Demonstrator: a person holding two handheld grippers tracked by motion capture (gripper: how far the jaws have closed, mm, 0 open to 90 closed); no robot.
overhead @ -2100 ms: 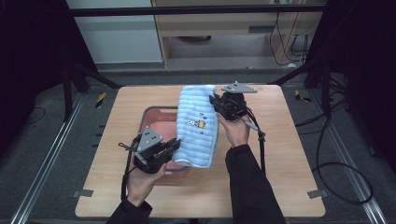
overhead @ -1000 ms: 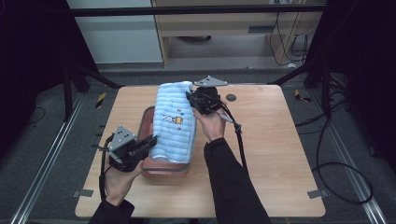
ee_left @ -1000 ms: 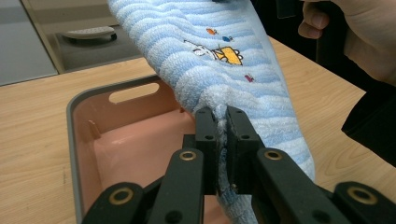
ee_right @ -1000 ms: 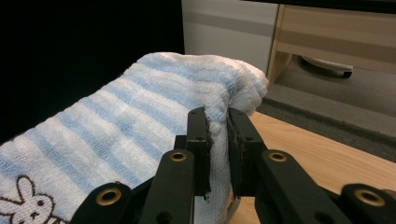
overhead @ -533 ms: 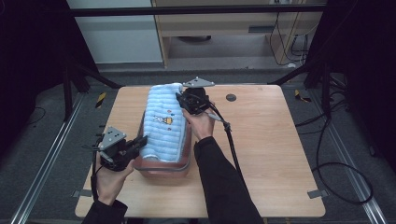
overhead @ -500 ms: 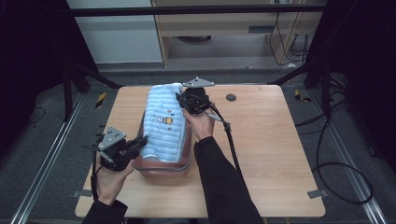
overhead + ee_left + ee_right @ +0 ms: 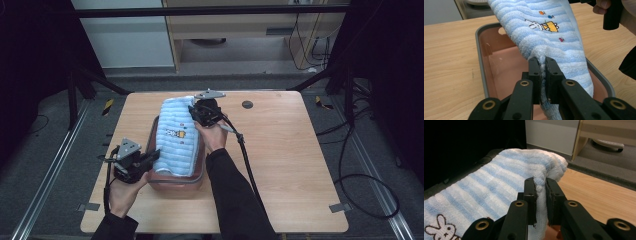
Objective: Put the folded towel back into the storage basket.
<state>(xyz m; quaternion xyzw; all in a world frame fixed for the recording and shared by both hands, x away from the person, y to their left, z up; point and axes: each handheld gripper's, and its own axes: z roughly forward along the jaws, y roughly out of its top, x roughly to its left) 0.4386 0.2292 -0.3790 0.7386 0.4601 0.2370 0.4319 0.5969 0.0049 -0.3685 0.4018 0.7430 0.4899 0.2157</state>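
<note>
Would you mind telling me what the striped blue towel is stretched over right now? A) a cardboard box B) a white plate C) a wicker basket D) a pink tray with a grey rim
D: the towel hangs between the left gripper and the right gripper, each shut on an end of it, above the pink tray with its grey rim on the wooden table.

- Towel: soft, looped terry cloth, matt.
- Tray: smooth plastic, slightly glossy.
- Desk: matt wood grain.
- Gripper jaws: matt black plastic.
</note>
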